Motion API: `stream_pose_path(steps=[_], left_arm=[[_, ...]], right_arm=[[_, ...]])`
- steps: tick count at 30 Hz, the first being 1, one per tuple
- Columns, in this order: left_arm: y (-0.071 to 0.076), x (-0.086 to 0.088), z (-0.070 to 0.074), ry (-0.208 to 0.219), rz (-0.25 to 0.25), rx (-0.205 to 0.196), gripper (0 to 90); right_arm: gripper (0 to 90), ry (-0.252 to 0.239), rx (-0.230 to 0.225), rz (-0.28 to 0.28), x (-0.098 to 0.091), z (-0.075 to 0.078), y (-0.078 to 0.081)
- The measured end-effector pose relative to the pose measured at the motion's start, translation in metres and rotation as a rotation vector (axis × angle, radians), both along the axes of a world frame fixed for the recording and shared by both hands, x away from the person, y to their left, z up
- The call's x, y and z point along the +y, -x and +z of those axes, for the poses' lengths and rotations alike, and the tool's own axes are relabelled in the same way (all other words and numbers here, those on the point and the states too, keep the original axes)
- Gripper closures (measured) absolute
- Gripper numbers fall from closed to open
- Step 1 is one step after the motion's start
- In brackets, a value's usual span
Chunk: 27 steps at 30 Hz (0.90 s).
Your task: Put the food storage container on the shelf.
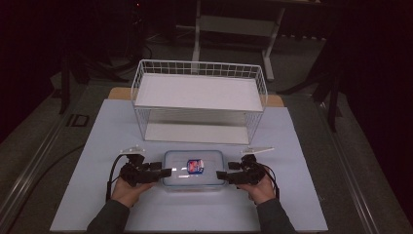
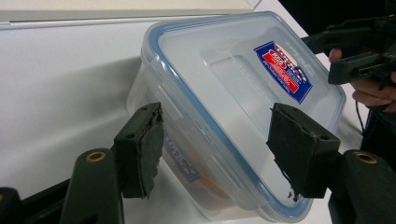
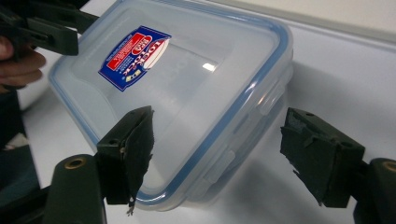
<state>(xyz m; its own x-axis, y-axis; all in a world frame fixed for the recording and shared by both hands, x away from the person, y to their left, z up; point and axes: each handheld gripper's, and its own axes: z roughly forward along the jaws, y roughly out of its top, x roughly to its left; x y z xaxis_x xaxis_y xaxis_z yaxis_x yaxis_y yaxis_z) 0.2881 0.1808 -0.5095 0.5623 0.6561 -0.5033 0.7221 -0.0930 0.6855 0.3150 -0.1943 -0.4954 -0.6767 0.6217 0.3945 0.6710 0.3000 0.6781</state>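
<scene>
A clear plastic container [image 1: 178, 170] with a blue-sealed lid and a red and blue label [image 1: 195, 165] lies flat on the white mat, near the front. My left gripper [image 1: 164, 172] is at its left end, my right gripper [image 1: 221, 175] at its right end. In the left gripper view the open left gripper [image 2: 217, 151] straddles the container [image 2: 224, 93] at its near end, and the pads [image 2: 140, 149] do not press on it. In the right gripper view the right gripper [image 3: 224, 156] also stands open around a corner of the container [image 3: 196, 88].
A white two-level wire rack [image 1: 199, 92] stands behind the container, both its shelves bare. The white mat [image 1: 97, 146] covers the table out to its edges. Dark floor and a table frame [image 1: 234, 24] lie beyond.
</scene>
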Motion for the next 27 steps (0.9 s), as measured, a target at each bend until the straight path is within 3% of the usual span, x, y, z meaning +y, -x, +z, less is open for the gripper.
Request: stream_pose_path(steps=[5,12,15,27], left_arm=[[-0.002,0.001,-0.001,0.024,-0.007,0.029,36.7],[-0.006,0.004,-0.004,0.057,-0.018,0.069,37.5],[-0.007,0.004,-0.006,0.083,-0.015,0.096,38.2],[-0.004,0.006,-0.007,0.116,-0.012,0.12,39.7]], right_arm=[[23.6,-0.062,0.072,0.031,0.002,-0.006,-0.006],[22.0,-0.12,0.15,0.023,-0.001,-0.014,-0.013],[20.0,-0.153,0.221,0.028,0.001,-0.019,-0.015],[29.1,-0.174,0.218,0.005,-0.004,-0.016,-0.01]])
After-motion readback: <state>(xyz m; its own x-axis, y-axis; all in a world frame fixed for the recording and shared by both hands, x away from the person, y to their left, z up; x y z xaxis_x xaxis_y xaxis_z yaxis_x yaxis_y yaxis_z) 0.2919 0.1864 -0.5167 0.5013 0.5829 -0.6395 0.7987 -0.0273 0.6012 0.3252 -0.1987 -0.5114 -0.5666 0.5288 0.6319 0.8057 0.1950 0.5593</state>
